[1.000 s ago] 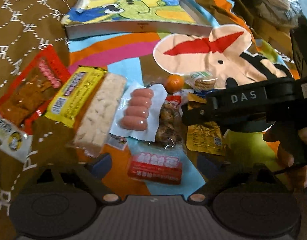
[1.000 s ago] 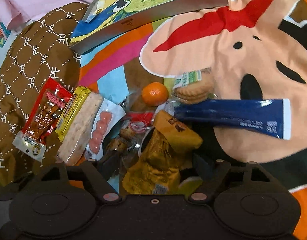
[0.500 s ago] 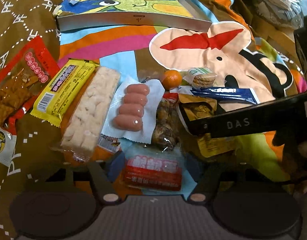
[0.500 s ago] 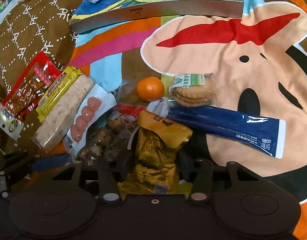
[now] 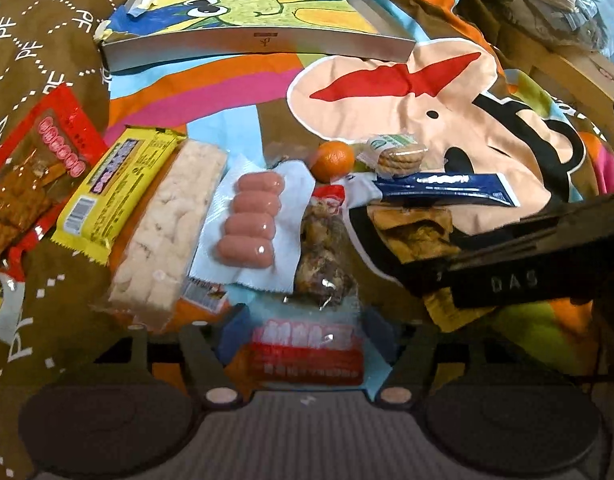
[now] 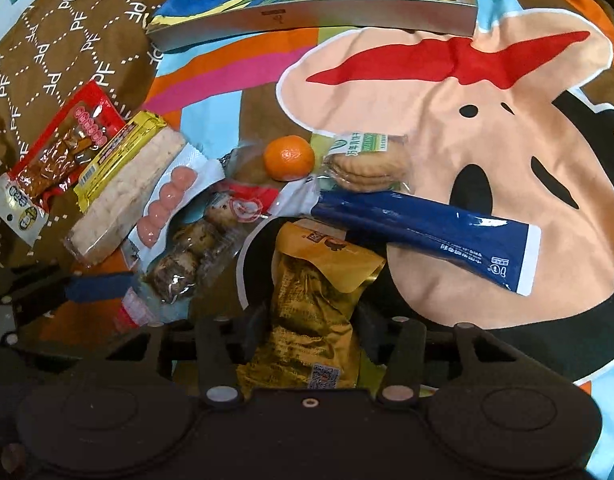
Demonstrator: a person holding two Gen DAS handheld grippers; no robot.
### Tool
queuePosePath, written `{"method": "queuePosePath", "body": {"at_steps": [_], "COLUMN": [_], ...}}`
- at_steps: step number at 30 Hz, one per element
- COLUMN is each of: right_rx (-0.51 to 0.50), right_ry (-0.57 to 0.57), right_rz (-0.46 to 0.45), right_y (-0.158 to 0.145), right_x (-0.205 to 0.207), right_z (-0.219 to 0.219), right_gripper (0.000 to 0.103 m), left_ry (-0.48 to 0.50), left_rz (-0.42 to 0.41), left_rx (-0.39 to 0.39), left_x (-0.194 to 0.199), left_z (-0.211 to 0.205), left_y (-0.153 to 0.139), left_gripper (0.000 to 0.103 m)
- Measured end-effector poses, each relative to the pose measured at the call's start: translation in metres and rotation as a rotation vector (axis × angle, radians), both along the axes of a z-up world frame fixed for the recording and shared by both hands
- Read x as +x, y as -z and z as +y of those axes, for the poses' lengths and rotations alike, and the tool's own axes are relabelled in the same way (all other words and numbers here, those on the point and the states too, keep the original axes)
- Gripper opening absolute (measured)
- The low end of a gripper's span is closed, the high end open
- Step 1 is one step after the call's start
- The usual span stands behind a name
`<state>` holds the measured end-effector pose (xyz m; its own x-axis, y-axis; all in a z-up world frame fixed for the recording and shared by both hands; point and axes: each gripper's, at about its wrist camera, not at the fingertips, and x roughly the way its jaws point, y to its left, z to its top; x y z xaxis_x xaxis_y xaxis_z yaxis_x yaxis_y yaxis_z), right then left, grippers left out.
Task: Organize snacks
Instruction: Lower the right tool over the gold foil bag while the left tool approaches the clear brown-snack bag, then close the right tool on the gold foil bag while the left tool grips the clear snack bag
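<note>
Snacks are lying in a heap on a cartoon-print blanket (image 6: 487, 128), near its middle. The gold pack (image 6: 311, 320) is sitting between the right gripper (image 6: 307, 330)'s fingers (image 6: 254, 330), which are standing apart on either side of it; whether they are pressing it, I cannot tell. The red pack (image 5: 307, 350) is lying between the left gripper (image 5: 307, 338)'s fingers (image 5: 231, 334), which are spread wide and not touching it. A tangerine (image 6: 289, 158), biscuits (image 6: 367, 166) and a blue pack (image 6: 423, 232) are lying beyond the gold pack. A tray (image 5: 259, 42) is resting at the blanket's far edge.
</note>
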<state>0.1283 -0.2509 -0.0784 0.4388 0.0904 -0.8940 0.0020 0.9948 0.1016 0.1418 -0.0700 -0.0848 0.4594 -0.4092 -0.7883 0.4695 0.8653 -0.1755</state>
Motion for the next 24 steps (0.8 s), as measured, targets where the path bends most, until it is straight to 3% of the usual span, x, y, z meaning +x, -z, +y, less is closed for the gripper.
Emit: {"method": "queuePosePath", "body": {"at_steps": [5, 10, 13, 20, 24], "right_rx": [0.01, 0.001, -0.011, -0.019, -0.019], "right_ry": [0.008, 0.003, -0.003, -0.021, -0.022], "right_rz": [-0.001, -0.004, -0.007, -0.018, -0.02], "right_y": [0.0, 0.0, -0.001, -0.003, -0.004], "right_x": [0.0, -0.002, -0.006, -0.015, -0.016], "right_z": [-0.002, -0.001, 0.001, 0.002, 0.002], "right_gripper": [0.052, 0.052, 0.051, 0.05, 0.05], "left_ry": [-0.001, -0.021, -0.036, -0.077, -0.087], "left_rz": [-0.006, 0.009, 0.025, 0.084, 0.072], "left_rx": [0.019, 0.02, 0.011, -0.012, -0.002], "left_x": [0.003, -0.001, -0.005, -0.029, -0.042], "left_z": [-0.007, -0.005, -0.003, 0.005, 0.007], "left_y": [0.002, 0.001, -0.001, -0.01, -0.012], "left_gripper": [0.065, 0.049, 0.045, 0.043, 0.042]}}
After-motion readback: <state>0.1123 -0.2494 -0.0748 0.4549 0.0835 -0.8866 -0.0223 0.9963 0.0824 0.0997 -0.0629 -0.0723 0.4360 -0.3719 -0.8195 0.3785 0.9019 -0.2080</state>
